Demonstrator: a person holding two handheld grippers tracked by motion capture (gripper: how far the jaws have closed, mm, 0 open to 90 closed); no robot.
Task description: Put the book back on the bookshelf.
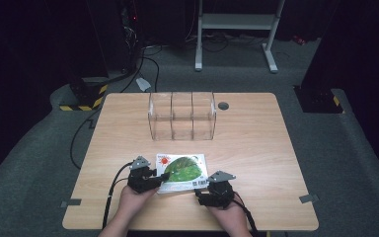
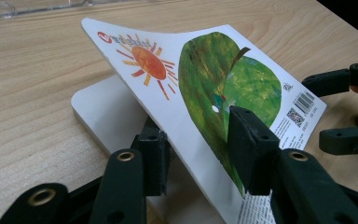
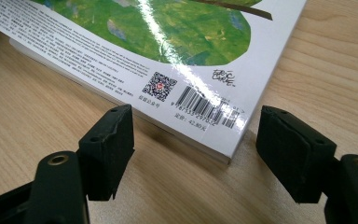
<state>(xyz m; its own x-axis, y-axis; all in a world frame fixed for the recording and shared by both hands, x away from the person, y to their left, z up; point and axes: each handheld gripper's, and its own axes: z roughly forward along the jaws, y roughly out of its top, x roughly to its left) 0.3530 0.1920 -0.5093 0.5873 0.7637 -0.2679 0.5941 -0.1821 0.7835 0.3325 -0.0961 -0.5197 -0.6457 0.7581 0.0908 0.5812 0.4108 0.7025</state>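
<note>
Picture book lies back-cover-up on the wooden table, near the front edge, just in front of a clear plastic 3-compartment organizer.

Left gripper has its jaws clamped on the book's back cover at the left edge, one jaw under and one on top; cover is lifted and curled up off the pages below.

Right gripper sits w/ jaws spread apart, straddling the book's near right corner, pads not touching it.

Cover art: big green leaf, orange sun. Readable print: "ERIC CARLE" signature, QR code, barcode w/ a price line that looks like 42.80; the small text block is too small to read.
</note>
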